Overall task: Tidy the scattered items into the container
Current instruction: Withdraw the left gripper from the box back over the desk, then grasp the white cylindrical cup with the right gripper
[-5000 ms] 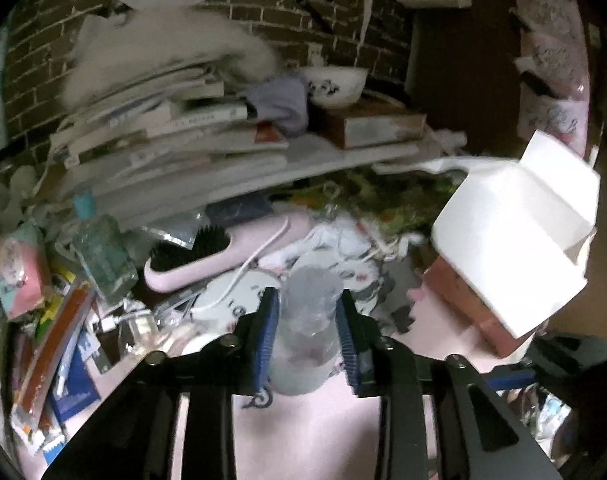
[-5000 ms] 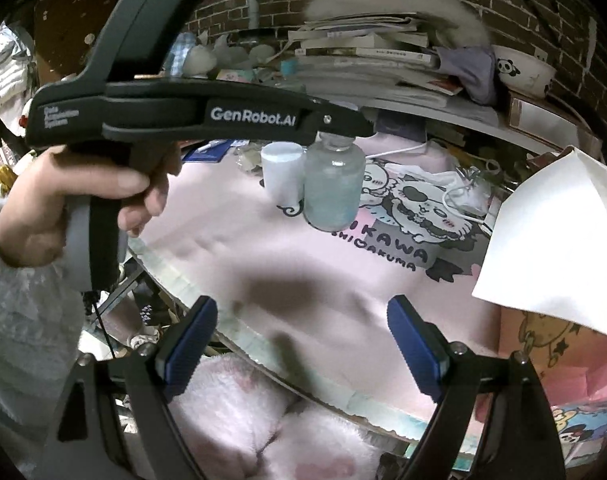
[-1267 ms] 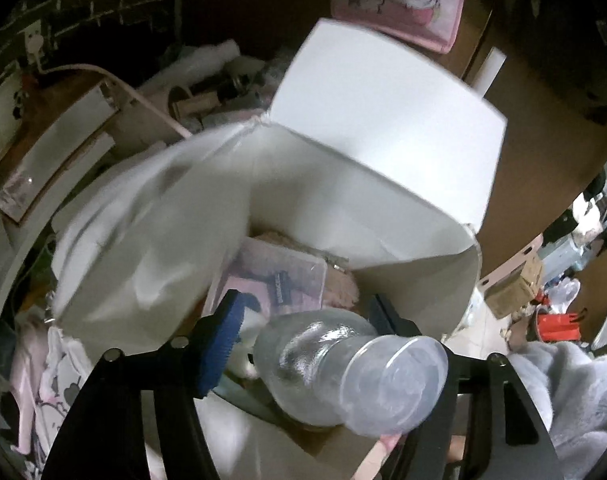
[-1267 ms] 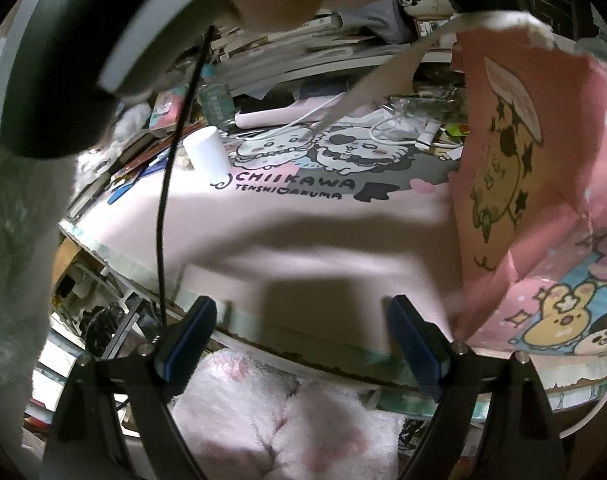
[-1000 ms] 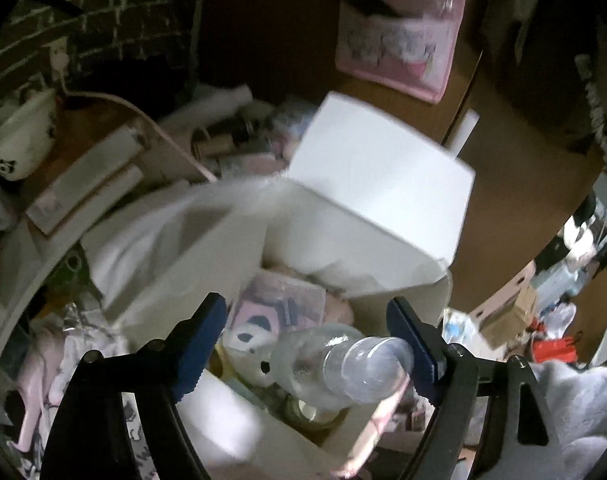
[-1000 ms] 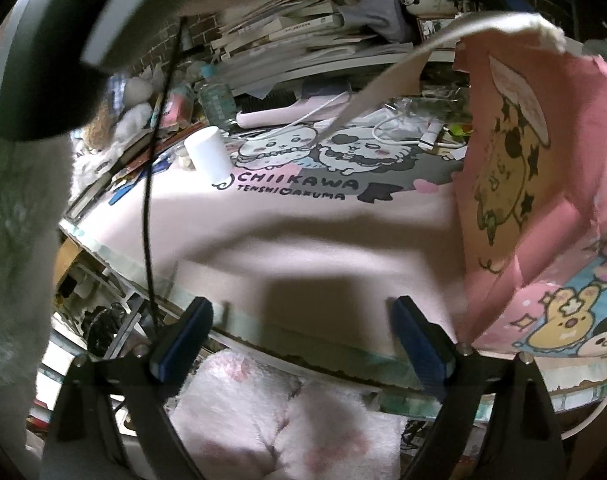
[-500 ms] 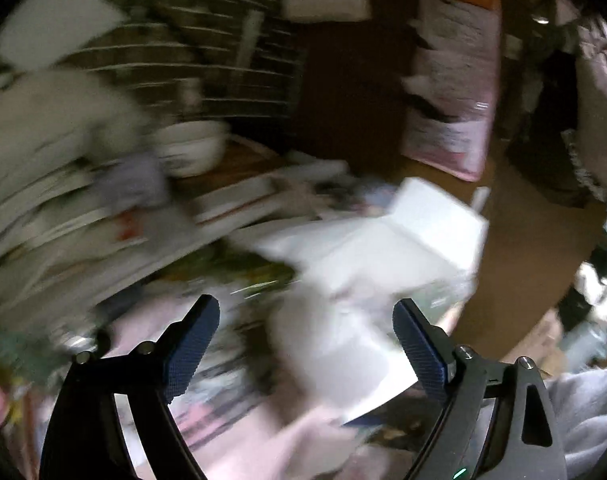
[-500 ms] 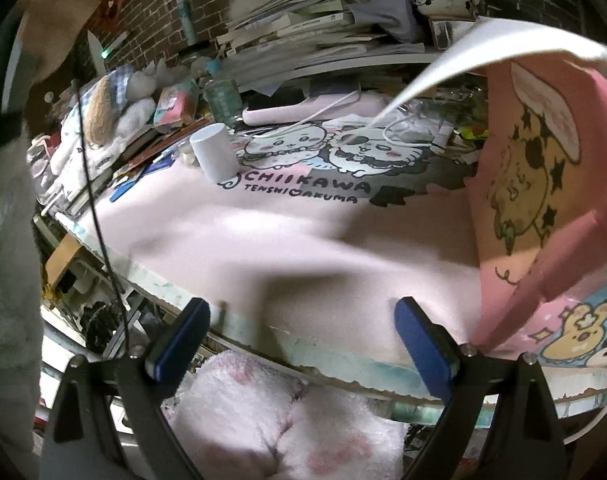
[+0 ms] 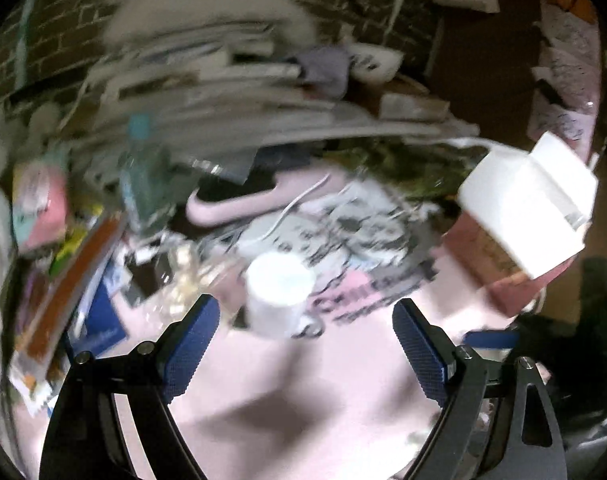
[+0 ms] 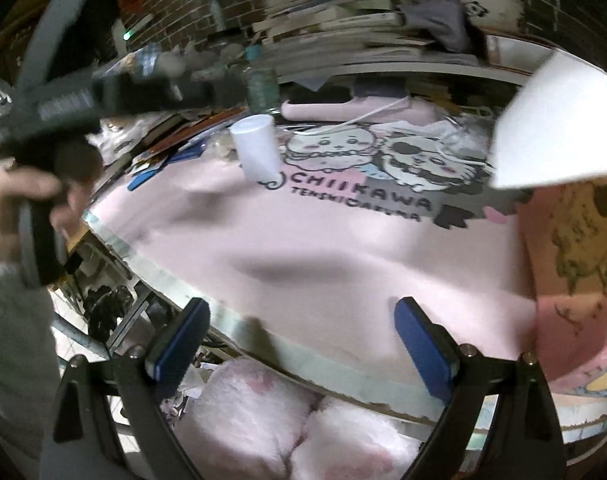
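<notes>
My left gripper (image 9: 305, 348) is open and empty, low over the pink cartoon desk mat (image 9: 287, 408). A white cup (image 9: 277, 292) stands upright just beyond its fingertips, a little left of centre. The pink cartoon bag (image 9: 495, 256) with a white lining stands open at the right. The picture is blurred by motion. In the right wrist view my right gripper (image 10: 301, 348) is open and empty over the mat's front edge. The white cup (image 10: 257, 148) is far ahead, the bag (image 10: 575, 240) close on the right. A hand (image 10: 19, 196) holds the left tool's black body (image 10: 75, 100) at the left.
A tall stack of books and papers (image 10: 343, 36) lines the back by the brick wall. A pink hairbrush (image 10: 343, 110), a clear bottle with a teal cap (image 10: 259, 80) and flat packets (image 9: 75, 276) crowd the back left. Fluffy pink fabric (image 10: 303, 420) lies below the table edge (image 10: 343, 364).
The left gripper let a clear bottle fall into the bag, then swung left and down over the mat to the white cup. The right gripper shifted only slightly.
</notes>
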Demonstrator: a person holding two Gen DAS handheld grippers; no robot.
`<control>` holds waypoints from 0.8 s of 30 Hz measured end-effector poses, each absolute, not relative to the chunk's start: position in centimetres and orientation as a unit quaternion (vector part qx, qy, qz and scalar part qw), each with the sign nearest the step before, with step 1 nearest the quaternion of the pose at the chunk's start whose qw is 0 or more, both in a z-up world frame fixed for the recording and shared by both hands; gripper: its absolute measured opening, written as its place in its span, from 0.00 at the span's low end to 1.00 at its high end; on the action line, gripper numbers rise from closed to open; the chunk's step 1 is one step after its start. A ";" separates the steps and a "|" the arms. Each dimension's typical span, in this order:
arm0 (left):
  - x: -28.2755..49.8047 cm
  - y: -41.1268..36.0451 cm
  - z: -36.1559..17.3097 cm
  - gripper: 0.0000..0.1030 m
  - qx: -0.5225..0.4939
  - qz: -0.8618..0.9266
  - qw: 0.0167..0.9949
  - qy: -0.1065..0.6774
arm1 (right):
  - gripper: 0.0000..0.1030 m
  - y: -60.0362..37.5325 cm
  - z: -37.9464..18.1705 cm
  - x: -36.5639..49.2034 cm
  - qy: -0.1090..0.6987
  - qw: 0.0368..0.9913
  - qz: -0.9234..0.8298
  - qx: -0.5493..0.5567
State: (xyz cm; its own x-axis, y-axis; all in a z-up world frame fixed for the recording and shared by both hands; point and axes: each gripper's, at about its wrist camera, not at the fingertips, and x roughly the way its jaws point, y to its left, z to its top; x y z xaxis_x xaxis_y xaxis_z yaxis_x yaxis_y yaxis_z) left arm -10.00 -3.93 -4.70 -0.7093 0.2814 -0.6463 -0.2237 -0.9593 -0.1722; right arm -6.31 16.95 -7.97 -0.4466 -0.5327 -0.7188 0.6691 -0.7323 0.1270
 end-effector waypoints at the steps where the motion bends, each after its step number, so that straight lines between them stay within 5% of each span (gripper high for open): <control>1: -10.0 -4.2 -5.2 0.84 -0.358 0.923 0.131 -0.044 | 0.90 16.7 -7.9 -6.3 0.089 0.357 -0.845 0.388; 22: -4.2 -10.6 -7.3 0.87 -0.321 0.933 0.067 -0.147 | 0.89 8.9 -5.3 -11.3 0.110 0.362 -0.858 0.348; 24: -3.8 -11.0 -7.3 0.87 -0.316 0.934 0.070 -0.151 | 0.82 8.2 -5.3 -12.0 0.115 0.358 -0.860 0.346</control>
